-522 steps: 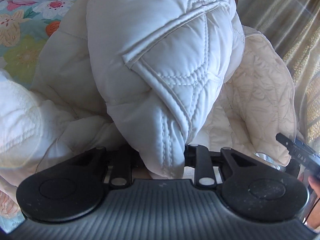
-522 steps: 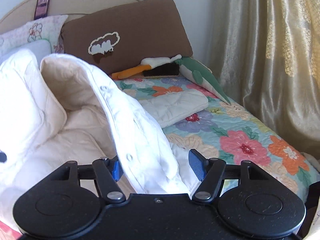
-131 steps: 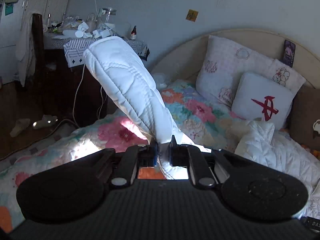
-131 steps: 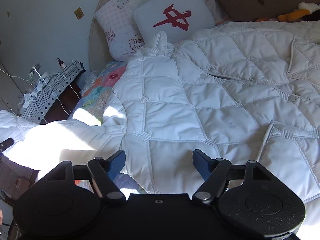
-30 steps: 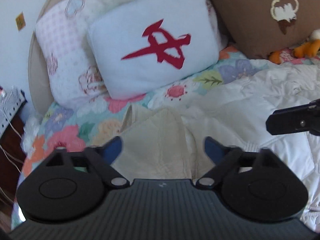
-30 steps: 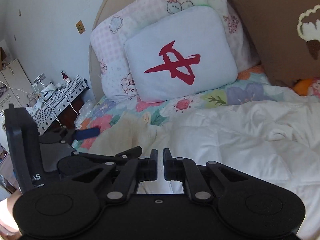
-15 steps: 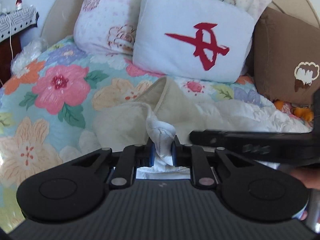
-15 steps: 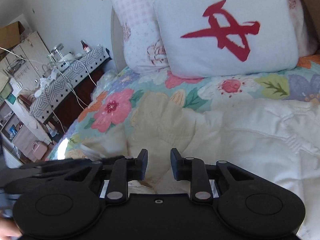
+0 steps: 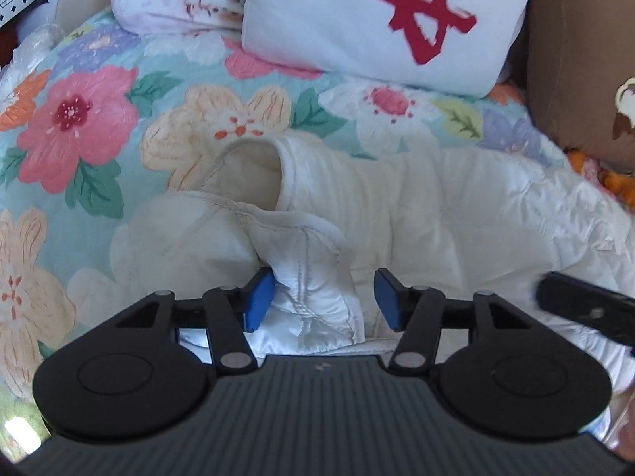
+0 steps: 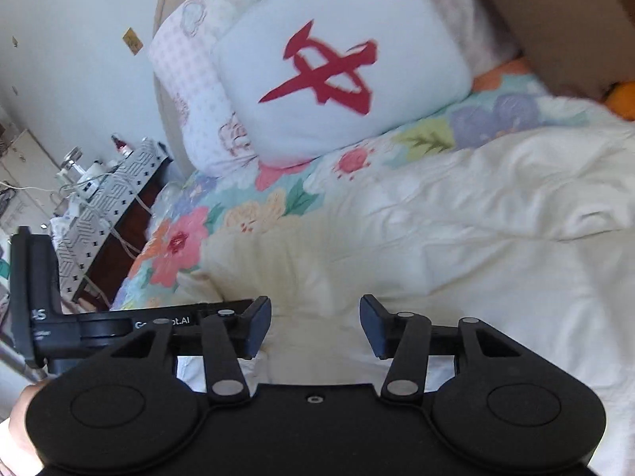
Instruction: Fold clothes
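Left wrist view shows the left claw (image 9: 323, 303) opening around the coat (image 9: 416, 214) collar, right claw (image 10: 315, 327) opening empty; smooth it flat near the bed's (image 9: 79, 119) head.

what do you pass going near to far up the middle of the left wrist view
left hand-held gripper, its jaws opening → white jacket cuff between them → floral bedspread → white pillow with red mark
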Demonstrator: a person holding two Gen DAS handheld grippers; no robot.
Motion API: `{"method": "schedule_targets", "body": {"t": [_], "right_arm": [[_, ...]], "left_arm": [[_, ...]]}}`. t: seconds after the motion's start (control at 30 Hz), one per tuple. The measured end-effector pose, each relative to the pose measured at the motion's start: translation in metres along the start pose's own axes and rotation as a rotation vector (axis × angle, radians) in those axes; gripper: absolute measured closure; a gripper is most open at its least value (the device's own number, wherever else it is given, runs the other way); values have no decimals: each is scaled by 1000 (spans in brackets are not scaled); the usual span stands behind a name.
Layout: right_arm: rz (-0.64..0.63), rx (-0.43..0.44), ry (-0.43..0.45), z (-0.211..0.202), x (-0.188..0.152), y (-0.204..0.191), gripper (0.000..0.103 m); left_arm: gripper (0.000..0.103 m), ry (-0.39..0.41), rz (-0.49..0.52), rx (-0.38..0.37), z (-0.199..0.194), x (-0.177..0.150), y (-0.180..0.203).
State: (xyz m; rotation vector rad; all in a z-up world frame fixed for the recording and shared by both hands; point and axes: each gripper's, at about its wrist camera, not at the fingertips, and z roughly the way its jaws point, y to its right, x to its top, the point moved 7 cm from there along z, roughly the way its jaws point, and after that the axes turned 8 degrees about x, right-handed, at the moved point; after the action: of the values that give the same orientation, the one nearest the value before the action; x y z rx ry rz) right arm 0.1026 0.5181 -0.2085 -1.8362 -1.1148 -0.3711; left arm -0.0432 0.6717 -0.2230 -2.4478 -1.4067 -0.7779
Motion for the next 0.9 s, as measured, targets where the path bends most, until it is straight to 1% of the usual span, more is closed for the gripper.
{"method": "schedule_targets", "body": {"t": [0.03,0.07,0.13,0.2,0.23,0.3,0.33,0.4,0.47,0.5,0.57,0.6,0.63,0.7,0.77,0.83,0.87,0.9], "right_arm": [[-25,-45,6,-13,3,5,46],[-58,-94,9,-27,5,10,46],[-183,-218,0,-54,7,20,44],[-294,-347,9,-85,10,37,33],[-305,-399,20,-101,11,52,31],[-311,-500,43,-132,12,82,22],[-260,-530,53,-146,12,101,22],[-101,-539,61,-167,7,138,22],[92,-499,99,-185,1,169,22],[158,-479,118,-191,-2,180,22],[247,-462,151,-200,-5,198,22],[277,-464,166,-204,-5,207,22],[302,-476,181,-205,-2,215,22],[354,-500,209,-208,2,233,22],[427,-508,220,-208,3,254,22],[541,-485,235,-205,-3,278,21],[591,-467,242,-201,-5,287,21],[630,-449,252,-197,-8,295,21]], "left_arm": [[48,7,6,-1,-5,3,0],[48,40,12,-13,-17,7,-1],[48,108,24,-36,-42,16,-2],[39,168,17,-52,-67,26,-4],[34,190,8,-62,-77,31,-4],[33,175,13,-96,-76,38,6],[33,163,22,-111,-74,39,13],[33,134,44,-137,-67,39,28],[33,76,83,-139,-42,33,50],[33,27,97,-130,-26,26,59],[35,-92,127,-69,13,8,66],[35,-140,138,-13,31,2,63],[35,-176,133,32,45,-3,59],[34,-207,83,46,55,-5,52],[40,-199,68,50,48,-3,52],[41,-141,75,25,34,3,56],[41,-109,72,-8,27,8,59],[41,-69,59,-57,18,13,65]]}}
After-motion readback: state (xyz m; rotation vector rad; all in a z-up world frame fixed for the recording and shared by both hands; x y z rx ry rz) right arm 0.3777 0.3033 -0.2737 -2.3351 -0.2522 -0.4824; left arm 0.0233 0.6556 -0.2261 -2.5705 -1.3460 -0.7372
